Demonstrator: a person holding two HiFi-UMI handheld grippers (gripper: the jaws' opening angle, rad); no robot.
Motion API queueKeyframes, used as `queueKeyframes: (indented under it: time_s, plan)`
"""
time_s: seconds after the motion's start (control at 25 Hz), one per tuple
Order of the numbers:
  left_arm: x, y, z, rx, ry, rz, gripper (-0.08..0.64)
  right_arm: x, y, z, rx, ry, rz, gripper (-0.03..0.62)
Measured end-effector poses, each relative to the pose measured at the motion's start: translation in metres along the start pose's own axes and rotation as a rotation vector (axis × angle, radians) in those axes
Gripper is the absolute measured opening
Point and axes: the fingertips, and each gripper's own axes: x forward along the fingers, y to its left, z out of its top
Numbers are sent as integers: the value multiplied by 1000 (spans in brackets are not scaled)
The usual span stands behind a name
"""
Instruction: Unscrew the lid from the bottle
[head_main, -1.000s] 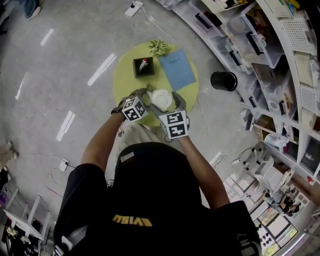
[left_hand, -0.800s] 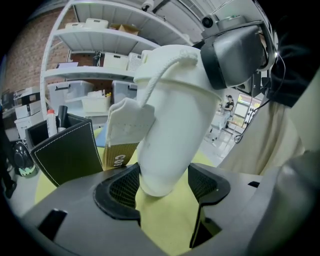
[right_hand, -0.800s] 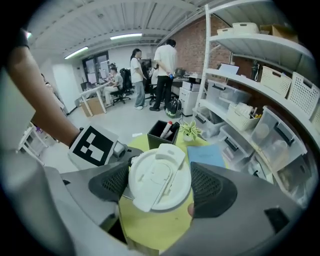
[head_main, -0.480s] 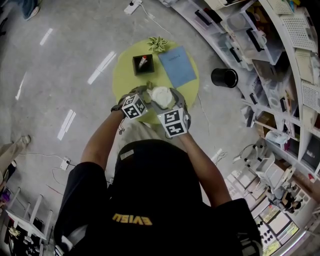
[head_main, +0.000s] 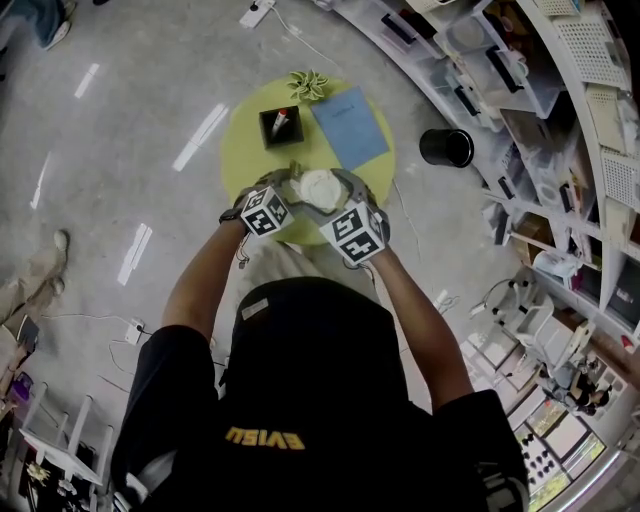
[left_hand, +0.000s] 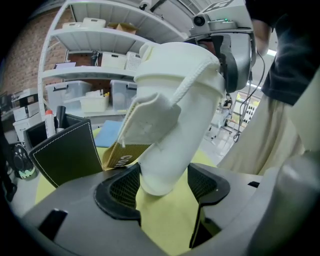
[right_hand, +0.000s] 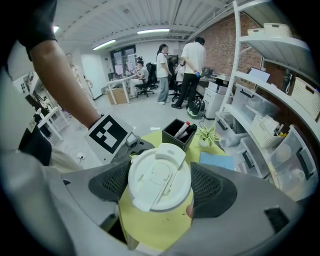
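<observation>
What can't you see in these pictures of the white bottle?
- What is inside the white plastic bottle: every view, its solid walls and white lid hide it.
- The screw thread: every view, the lid covers it.
- Print on the brown card label: left gripper view, the bottle's white tab covers most.
- Bottle's body: right gripper view, under the lid.

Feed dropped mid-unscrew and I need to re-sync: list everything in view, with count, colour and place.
bottle: 1, white, held tilted in the air
lid: 1, white, on the bottle
table: 1, yellow-green, round, under the bottle
pen holder: 1, black, table's far side
plant: 1, green, table's far edge
notebook: 1, blue, on the table, right of the pen holder
bin: 1, black, floor right of the table
shelves: several, white, along the right
bystanders: several, far across the room
left gripper: 1, grey, shut on the bottle's base
right gripper: 1, grey, jaws just closing in, shut on the lid
</observation>
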Motion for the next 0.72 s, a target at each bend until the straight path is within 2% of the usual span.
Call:
queueKeyframes:
  time_s: [0.48, 0.72]
  plan:
    - [-1, 2, -1, 13, 26, -6, 310, 3, 8, 0, -235, 92, 144, 388]
    - [-1, -1, -1, 14, 29, -6, 308, 1, 15, -4, -393, 135, 222, 388]
